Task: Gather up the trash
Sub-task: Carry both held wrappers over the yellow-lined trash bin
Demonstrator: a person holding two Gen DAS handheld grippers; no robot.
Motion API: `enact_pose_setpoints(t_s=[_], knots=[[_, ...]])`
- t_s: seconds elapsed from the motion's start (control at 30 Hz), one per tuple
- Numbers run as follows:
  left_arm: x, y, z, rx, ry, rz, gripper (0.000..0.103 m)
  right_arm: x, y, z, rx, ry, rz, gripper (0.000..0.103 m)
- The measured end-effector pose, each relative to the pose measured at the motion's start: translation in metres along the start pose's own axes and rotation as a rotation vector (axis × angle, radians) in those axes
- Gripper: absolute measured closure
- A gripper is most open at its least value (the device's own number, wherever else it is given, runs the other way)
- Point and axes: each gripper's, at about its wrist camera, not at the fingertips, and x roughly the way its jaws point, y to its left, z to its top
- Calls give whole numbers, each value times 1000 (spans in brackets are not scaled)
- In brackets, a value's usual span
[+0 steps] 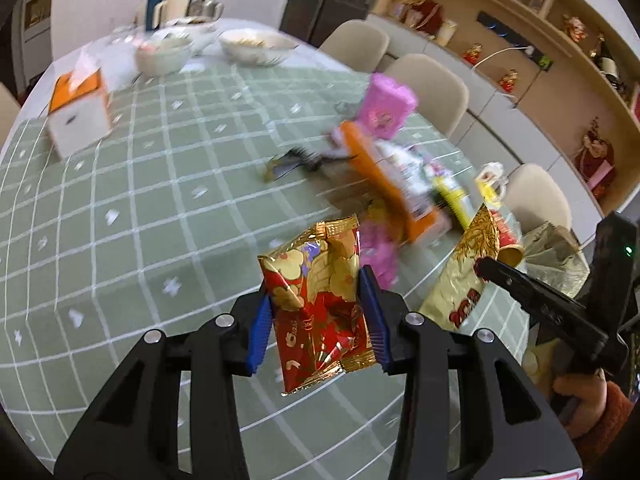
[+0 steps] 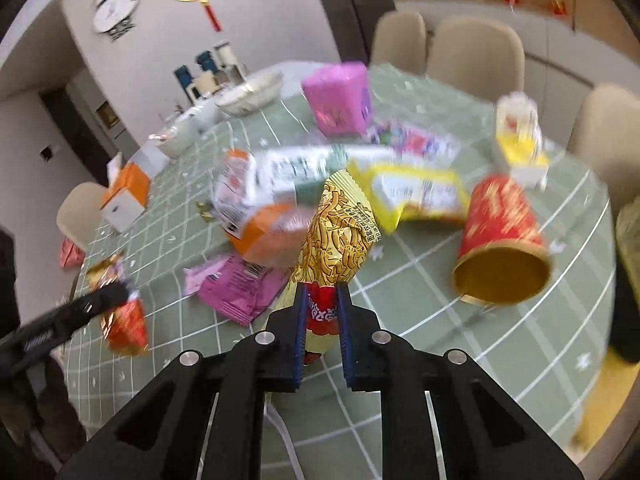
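Observation:
My left gripper [image 1: 318, 280] is shut on a red and gold snack wrapper [image 1: 320, 300] and holds it above the green checked tablecloth [image 1: 160, 208]. My right gripper [image 2: 322, 292] is shut on a gold noodle packet [image 2: 340, 236], also lifted; the packet shows in the left wrist view [image 1: 468, 276] at the right. More trash lies on the table: a pink packet [image 2: 240, 288], an orange and white carton [image 2: 260, 200], a yellow packet [image 2: 416, 196], a pink box [image 2: 338, 96] and a tipped red paper cup [image 2: 500, 240].
An orange and white tissue box [image 1: 80, 112] stands at the left. White bowls [image 1: 256, 44] and jugs stand at the far end. Beige chairs [image 2: 476, 56] ring the table's far side. Shelves [image 1: 540, 40] line the right wall.

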Motion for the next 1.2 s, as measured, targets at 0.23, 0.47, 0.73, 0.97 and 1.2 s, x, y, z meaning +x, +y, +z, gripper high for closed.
enact_pose_setpoints(t_s=[0.23, 0.47, 0.73, 0.97, 1.2], knots=[[-2, -62, 23, 58, -61, -53, 64, -63, -28, 22, -95, -133, -23, 88], [13, -170, 53, 142, -118, -153, 64, -136, -104, 43, -102, -265, -106, 88], [65, -333, 68, 301, -87, -331, 64, -214, -230, 41, -63, -371, -270, 88], [115, -479, 69, 373, -55, -475, 64, -271, -339, 34, 9, -434, -433, 88], [168, -581, 59, 409, 3, -558, 65, -305, -426, 31, 65, -448, -510, 88]])
